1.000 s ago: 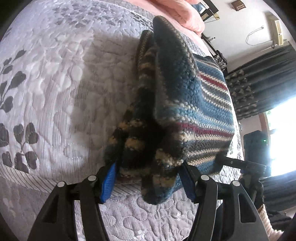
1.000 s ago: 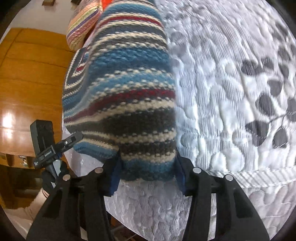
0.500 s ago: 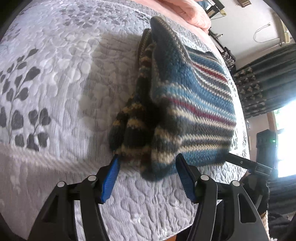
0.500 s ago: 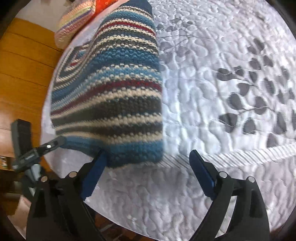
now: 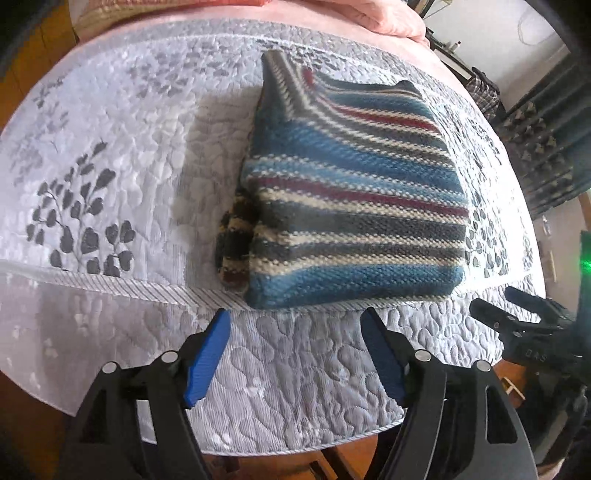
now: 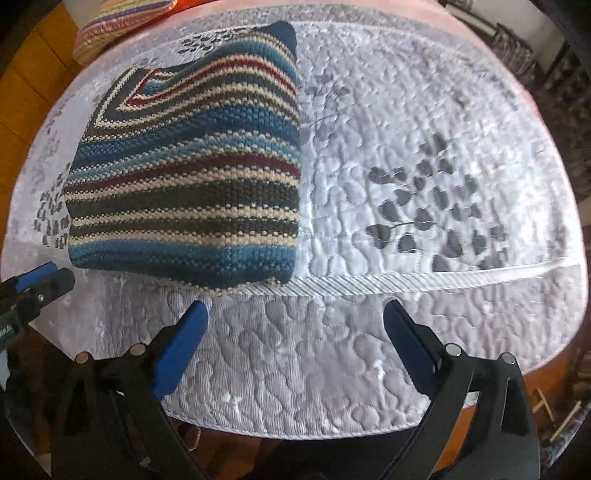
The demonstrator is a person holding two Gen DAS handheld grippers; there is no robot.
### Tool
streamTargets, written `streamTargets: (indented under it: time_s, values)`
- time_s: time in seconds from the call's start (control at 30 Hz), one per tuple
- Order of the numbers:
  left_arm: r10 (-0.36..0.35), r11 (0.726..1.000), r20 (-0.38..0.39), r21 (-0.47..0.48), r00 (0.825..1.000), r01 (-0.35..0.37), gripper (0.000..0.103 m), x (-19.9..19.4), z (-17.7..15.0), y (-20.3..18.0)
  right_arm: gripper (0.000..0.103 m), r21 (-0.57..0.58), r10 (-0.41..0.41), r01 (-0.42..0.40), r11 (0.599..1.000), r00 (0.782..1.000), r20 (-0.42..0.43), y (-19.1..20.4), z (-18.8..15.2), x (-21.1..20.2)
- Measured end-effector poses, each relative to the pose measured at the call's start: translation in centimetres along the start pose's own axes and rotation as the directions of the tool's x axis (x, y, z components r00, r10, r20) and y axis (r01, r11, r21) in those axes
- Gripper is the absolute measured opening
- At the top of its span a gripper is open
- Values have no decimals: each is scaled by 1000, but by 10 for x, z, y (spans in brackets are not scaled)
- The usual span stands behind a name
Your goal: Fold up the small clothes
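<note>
The left gripper [image 5: 293, 328], black-armed with blue finger pads, is hovering with its jaws standing apart and gripping nothing, just short of the near edge of the folded knitted sweater striped in blue, cream, grey and dark red [image 5: 354, 206]; the right gripper [image 6: 295, 321], of the same build, is likewise gaping wide and empty over bare quilting; between both grippers and the bed's rounded near edge, a strip of the pale grey quilted bedspread with dark leaf prints [image 6: 424, 206] is lying free. The sweater is resting flat on the bedspread, its long axis running away from the cameras, neckline at the far end, a darker striped sleeve [image 5: 236, 236] peeking out at its left side; open quilt is spreading to either side. Farther off, a pink bedcover [image 5: 384, 16] is lying beyond the quilt; dark curtains [image 5: 546, 147] are hanging at the right.
</note>
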State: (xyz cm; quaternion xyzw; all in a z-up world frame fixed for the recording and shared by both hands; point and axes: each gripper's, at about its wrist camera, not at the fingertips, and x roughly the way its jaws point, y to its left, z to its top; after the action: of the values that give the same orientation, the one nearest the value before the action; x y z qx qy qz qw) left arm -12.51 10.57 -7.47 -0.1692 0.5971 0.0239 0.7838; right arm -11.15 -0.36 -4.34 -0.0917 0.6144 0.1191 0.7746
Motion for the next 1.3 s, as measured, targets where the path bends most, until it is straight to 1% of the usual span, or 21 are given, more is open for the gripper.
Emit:
streamTargets:
  time_s: [0.07, 0.2, 0.23, 0.27, 0.37, 0.53, 0.7, 0.8, 0.9, 0.97, 1.1, 1.3]
  values:
    - [15, 1000, 5, 2, 1000, -15, 77, -5, -1, -4, 96, -3, -37, 37, 999, 999, 18, 4, 1, -12]
    - [65, 998, 16, 3, 998, -65, 79, -14, -4, -4, 96, -9, -81, 82, 997, 996, 47, 7, -2, -30]
    - [70, 998, 25, 1, 997, -70, 79, -18, -6, -4, 96, -7, -78, 78, 997, 995, 56, 4, 1, -33]
    - [73, 997, 33, -2, 997, -73, 80, -22, -7, -4, 96, -6, -69, 70, 998, 996, 62, -2, 4, -27]
    - [84, 996, 54, -6, 995, -84, 80, -34, -8, -5, 96, 2, -52, 52, 999, 995, 83, -4, 6, -36]
    - [105, 994, 79, -2, 991, -105, 80, -47, -10, -8, 96, 9, -39, 39, 999, 992, 118, -1, 6, -54]
    - [111, 994, 93, -5, 989, -111, 80, -56, -10, -14, 96, 14, -26, 24, 1000, 991, 135, 2, 3, -68]
    - [119, 993, 110, -5, 987, -119, 80, -62, -10, -19, 96, 13, -31, 30, 999, 989, 144, 4, 2, -75]
    - [133, 991, 122, 9, 983, -135, 80, -66, -11, -26, 96, 13, -33, 31, 999, 988, 151, 4, 1, -80]
    - [132, 991, 124, 14, 983, -135, 80, -67, -11, -29, 96, 17, -28, 25, 1000, 987, 156, 4, 0, -83]
    - [131, 991, 121, 19, 984, -134, 80, -68, -11, -34, 96, 26, -43, 39, 999, 985, 166, 3, -1, -89]
    - [145, 988, 128, 27, 981, -149, 80, -68, -9, -38, 96, 24, -42, 38, 999, 985, 170, 0, -2, -91]
